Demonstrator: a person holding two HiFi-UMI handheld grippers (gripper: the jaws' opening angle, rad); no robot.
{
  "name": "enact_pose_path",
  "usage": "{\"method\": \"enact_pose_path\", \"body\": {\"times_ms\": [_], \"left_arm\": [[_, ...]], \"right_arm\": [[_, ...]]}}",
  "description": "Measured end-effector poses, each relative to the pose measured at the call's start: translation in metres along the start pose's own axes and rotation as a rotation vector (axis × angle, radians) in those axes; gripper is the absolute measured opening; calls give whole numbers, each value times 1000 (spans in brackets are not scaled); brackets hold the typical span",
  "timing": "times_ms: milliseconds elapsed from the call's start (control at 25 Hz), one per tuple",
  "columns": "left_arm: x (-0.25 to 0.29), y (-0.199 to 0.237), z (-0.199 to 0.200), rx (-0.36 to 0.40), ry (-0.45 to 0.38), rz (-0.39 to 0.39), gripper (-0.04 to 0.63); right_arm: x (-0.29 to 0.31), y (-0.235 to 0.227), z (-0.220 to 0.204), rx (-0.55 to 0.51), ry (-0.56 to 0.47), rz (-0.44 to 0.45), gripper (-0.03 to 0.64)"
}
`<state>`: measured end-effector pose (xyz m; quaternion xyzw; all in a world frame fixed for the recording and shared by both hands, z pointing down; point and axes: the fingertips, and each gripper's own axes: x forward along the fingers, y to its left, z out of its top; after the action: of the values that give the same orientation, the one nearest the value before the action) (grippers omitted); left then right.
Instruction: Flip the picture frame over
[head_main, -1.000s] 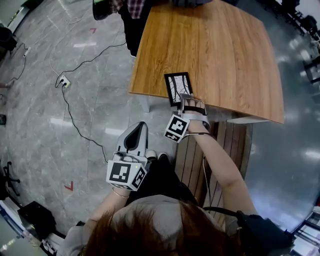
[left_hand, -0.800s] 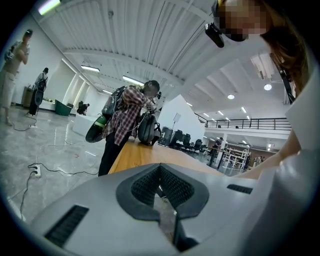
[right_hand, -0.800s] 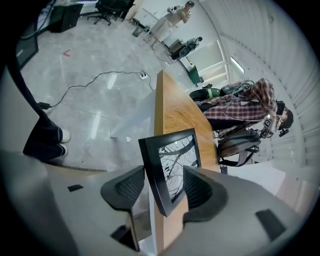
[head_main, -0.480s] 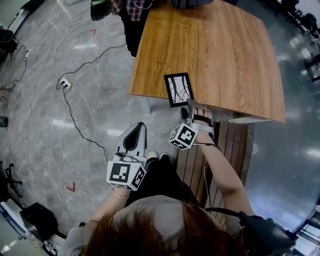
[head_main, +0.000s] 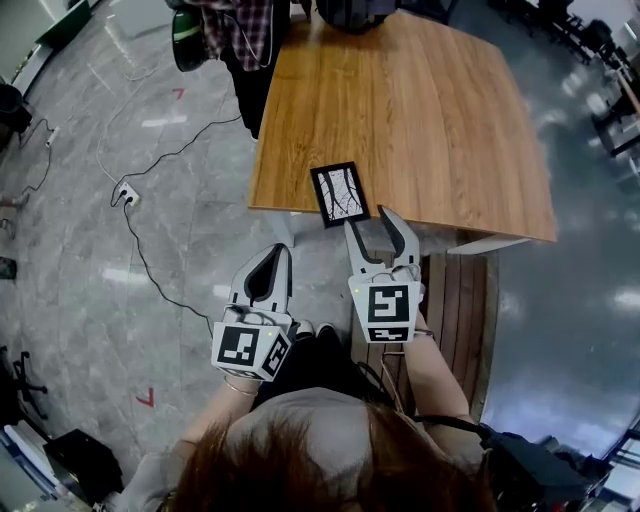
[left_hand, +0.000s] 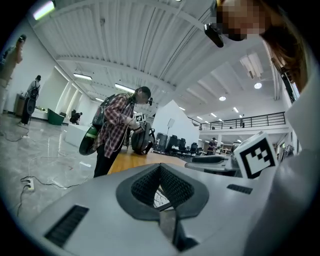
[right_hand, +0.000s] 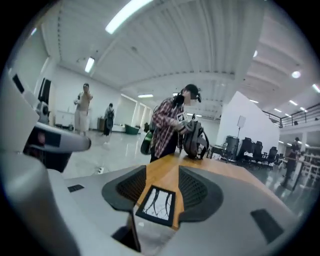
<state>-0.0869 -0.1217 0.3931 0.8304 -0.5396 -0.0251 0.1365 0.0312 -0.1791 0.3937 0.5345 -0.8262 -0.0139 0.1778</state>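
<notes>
We see the picture frame (head_main: 339, 194) lying flat on the wooden bench (head_main: 440, 120), picture side up: a black border round a white sheet with dark, branching lines. It sits at the near edge of the bench, towards the near left corner, and its near end seems to reach slightly past that edge.

The right hand-held gripper (head_main: 381, 232) points at the frame from the near side, its jaws wide apart and holding nothing. In the right gripper view we see the frame framed by the gap between the two dark ribbed pads, but it lies beyond their tips and neither pad touches it. From the head view the tips stop just short of the frame's near end.

The left hand-held gripper (head_main: 276, 252) hangs over the floor, left of the right one and well back from the bench. Its jaws are closed tip to tip with nothing gripped. In the left gripper view we make out a sliver of the frame through the small opening behind the tips.

At the far left corner of the bench a person in a plaid shirt (right_hand: 167, 127) stands handling a backpack (right_hand: 195, 140) that rests on the bench. A cable (head_main: 140, 230) trails across the grey floor to the left.
</notes>
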Motion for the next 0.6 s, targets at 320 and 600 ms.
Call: {"method": "enact_pose_path", "body": {"times_ms": [320, 600], "left_arm": [[10, -29, 37, 59, -81, -59, 6], [15, -45, 59, 82, -123, -95, 6]], "right_arm": [[-63, -18, 76, 200, -292, -7, 91], [-88, -28, 95, 326, -386, 14, 15]]}}
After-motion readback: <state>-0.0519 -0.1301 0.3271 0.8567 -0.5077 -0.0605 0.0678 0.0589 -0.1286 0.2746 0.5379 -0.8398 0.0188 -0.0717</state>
